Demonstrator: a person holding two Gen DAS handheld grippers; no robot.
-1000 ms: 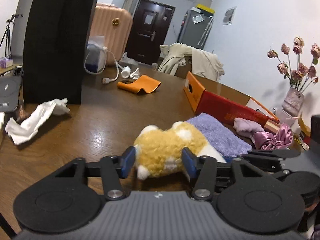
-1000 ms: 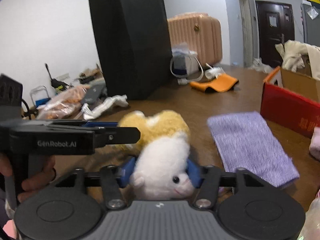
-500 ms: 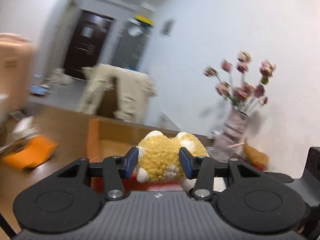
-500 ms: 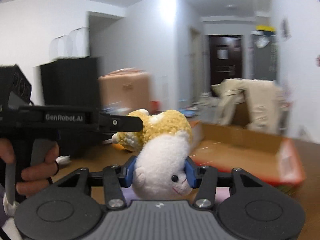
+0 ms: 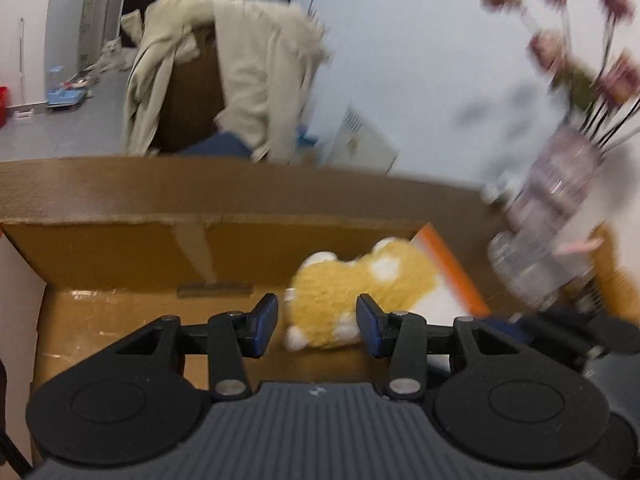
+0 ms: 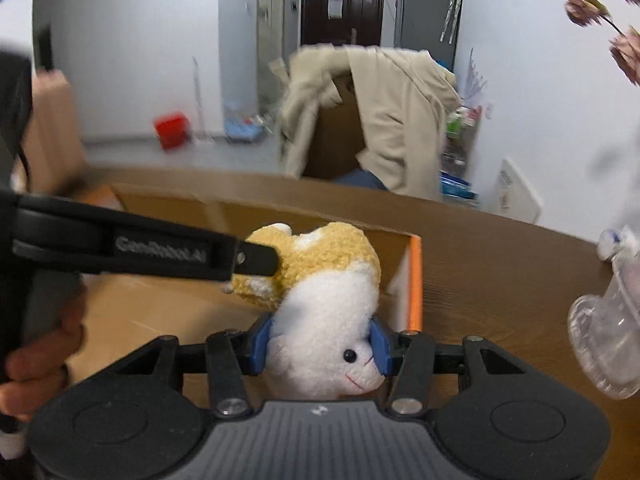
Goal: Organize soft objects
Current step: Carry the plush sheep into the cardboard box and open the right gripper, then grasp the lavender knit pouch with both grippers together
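A plush toy with a yellow-brown body (image 5: 344, 292) and a white head (image 6: 324, 336) hangs in the air over an open cardboard box (image 5: 120, 248). My left gripper (image 5: 316, 326) is shut on the toy's yellow rear end; its right pad presses into the fur and a thin gap shows at the left pad. In the right wrist view, the left gripper's finger (image 6: 180, 246) reaches in from the left to the yellow fur. My right gripper (image 6: 320, 344) is shut on the white head, with a blue pad on each cheek. The box floor (image 6: 160, 308) lies bare below the toy.
The box has an orange edge (image 6: 416, 280) and stands on a wooden table (image 6: 500, 264). A glass vase of dried roses (image 5: 552, 216) and a clear plastic container (image 6: 608, 336) are at the right. A beige coat (image 5: 240, 72) hangs behind the table. A person's hand (image 6: 36, 344) holds the left gripper.
Both grippers lifted the plush toy off the table and carried it right, over the open cardboard box. The purple cloth and black bag have left the views.
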